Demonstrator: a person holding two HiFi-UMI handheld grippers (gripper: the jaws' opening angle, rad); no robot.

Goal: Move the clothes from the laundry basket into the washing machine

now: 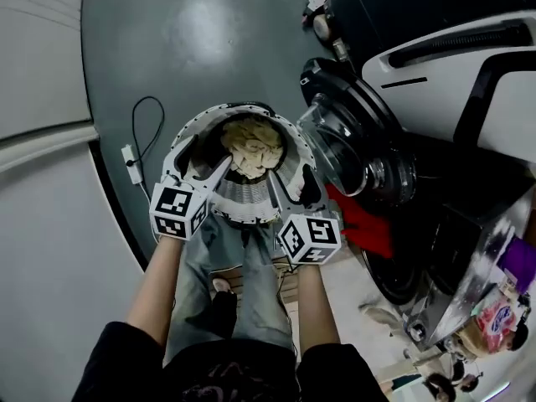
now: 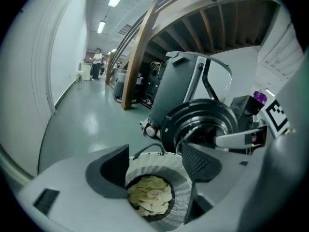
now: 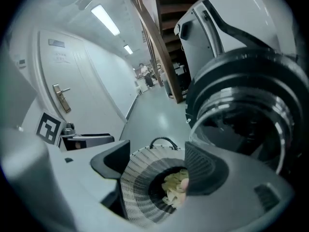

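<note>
- My left gripper [image 2: 154, 167]: jaws spread wide, gripping nothing, held over the laundry basket [image 1: 244, 206].
- My right gripper [image 3: 159, 167]: jaws likewise apart and empty, alongside the left.
- Clothes [image 1: 254, 146]: a cream bundle lying in the basket's bottom.
- Washing machine [image 1: 452, 74]: just right of the basket, door [image 1: 347, 145] open.

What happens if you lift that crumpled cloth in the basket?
The cream cloth lies bunched in soft folds, so it will probably hang floppy. It looks thin, so it is likely light, and unlikely to break.
</note>
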